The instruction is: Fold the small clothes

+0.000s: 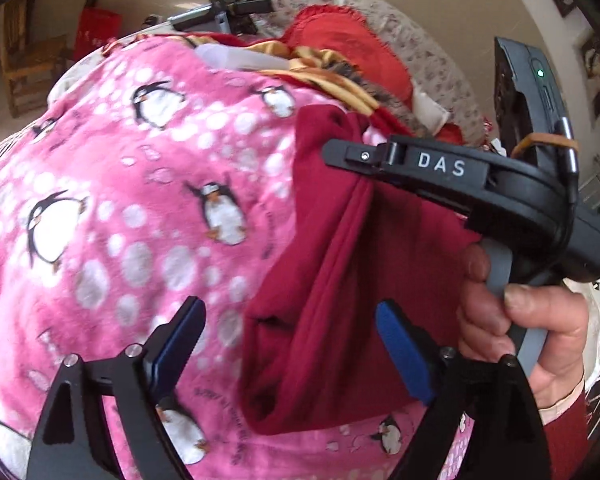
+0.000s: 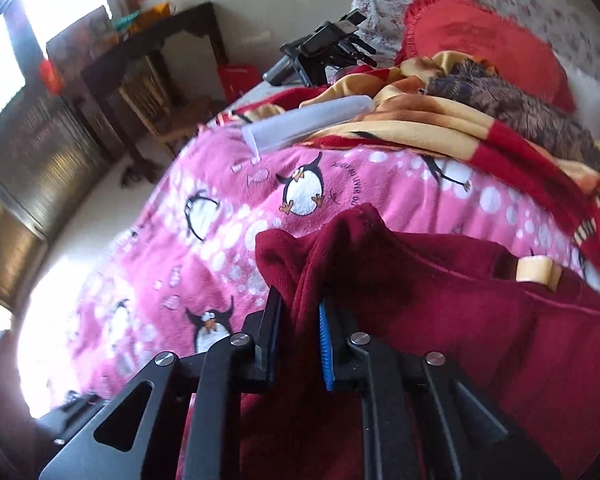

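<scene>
left gripper (image 1: 288,344): black metal linkage arms with triangular cut-outs, round silver screw heads at the pivots, blue ribbed pads (image 1: 400,352) on the finger faces.
right gripper (image 2: 298,332): same black frame with silver pivot screws; blue ridged pad (image 2: 325,344) edge showed on one finger, dark on the other.
right gripper body, seen from left wrist view: black curved housing marked "DAS" in white letters, grey handle, green indicator light on a black block, tan rubber band around a metal post.
hand (image 1: 516,328): bare skin, short nails, dark red sleeve with pale cuff edge.
</scene>
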Available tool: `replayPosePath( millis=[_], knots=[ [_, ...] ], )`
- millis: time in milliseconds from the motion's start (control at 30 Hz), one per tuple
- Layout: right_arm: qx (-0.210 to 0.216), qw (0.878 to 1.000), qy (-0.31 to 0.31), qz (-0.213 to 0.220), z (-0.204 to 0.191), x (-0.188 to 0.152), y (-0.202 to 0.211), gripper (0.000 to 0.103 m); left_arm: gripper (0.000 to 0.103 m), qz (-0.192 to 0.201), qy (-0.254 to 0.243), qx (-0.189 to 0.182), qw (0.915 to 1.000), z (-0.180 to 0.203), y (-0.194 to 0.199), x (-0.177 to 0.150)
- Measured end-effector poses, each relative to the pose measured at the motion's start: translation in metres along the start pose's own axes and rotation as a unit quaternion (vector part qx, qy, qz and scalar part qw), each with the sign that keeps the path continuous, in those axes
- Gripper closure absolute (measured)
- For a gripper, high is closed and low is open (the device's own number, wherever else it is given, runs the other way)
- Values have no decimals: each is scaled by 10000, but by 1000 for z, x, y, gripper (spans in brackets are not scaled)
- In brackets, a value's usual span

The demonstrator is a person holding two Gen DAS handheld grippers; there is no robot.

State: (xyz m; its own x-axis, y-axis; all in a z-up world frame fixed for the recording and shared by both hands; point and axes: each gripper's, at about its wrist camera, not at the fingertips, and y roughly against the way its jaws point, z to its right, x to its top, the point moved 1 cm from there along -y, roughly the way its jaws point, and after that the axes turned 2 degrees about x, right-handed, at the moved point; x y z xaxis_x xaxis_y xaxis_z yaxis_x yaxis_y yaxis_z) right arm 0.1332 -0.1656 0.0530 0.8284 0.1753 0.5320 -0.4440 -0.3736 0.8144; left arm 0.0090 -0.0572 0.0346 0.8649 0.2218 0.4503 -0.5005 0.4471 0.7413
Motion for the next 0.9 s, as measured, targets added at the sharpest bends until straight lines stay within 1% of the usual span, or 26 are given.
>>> replayPosePath(
  millis=[100,133,167,200,233,300,333,367,400,433,467,533,633,667,700,733,767,800,833,867,900],
  knots=[
    [177,9998,-100,17,3,0,8,103,14,-69,-180,104,9998,9,-12,2],
    [240,9996,-119,21,4,1,12,103,21,-111,-157,45,9998,9,-16,2],
    [259,9996,-119,20,4,1,12,103,44,-170,-112,-69,9998,9,-19,2],
    [268,9996,-111,2,4,2,13,103,55,-260,-96,-107,9996,10,-23,2],
    [280,9995,-116,-36,5,2,12,103,60,-273,-121,-85,9995,11,-25,1],
    [283,9992,-197,-207,8,4,8,100,66,-125,-184,-99,9997,14,-22,-2],
    [286,9991,-194,-252,8,4,7,97,70,-107,-201,-114,9997,14,-21,-4],
    [216,9992,-146,-299,6,6,5,88,71,-85,-211,-115,9997,14,-20,-5],
    [86,9994,-75,-317,5,8,5,81,72,-62,-217,-117,9997,13,-20,-5],
    [-84,9995,51,-298,0,10,4,69,73,-61,-211,-117,9997,13,-20,-6],
    [-147,9994,141,-280,-3,10,3,64,73,-65,-203,-114,9997,12,-19,-8],
    [-218,9985,322,-378,-13,13,-5,62,73,-71,-172,-112,9998,11,-20,-8],
    [-382,9965,403,-625,-24,15,-27,60,74,-73,-143,-82,9998,12,-21,-8],
    [-538,9947,497,-720,-28,13,-36,58,74,-74,-148,-63,9998,12,-20,-9],
    [-697,9926,604,-793,-30,12,-43,58,74,-80,-155,-24,9998,11,-18,-11],
    [-835,9908,695,-811,-32,10,-48,58,71,-102,-156,27,9998,9,-16,-14],
    [-957,9898,777,-719,-32,8,-49,64,64,-137,-147,139,9997,8,-16,-15],
    [-1021,9894,803,-653,-31,6,-47,77,59,-163,-147,211,9995,7,-16,-16],
    [-970,9903,818,-569,-28,4,-41,82,48,-176,-149,266,9994,5,-16,-17],
    [-832,9921,785,-519,-26,3,-37,93,42,-170,-136,326,9992,4,-16,-18],
    [-663,9945,687,-438,-21,2,-28,98,41,-162,-118,351,9992,3,-17,-19]
  ],
)
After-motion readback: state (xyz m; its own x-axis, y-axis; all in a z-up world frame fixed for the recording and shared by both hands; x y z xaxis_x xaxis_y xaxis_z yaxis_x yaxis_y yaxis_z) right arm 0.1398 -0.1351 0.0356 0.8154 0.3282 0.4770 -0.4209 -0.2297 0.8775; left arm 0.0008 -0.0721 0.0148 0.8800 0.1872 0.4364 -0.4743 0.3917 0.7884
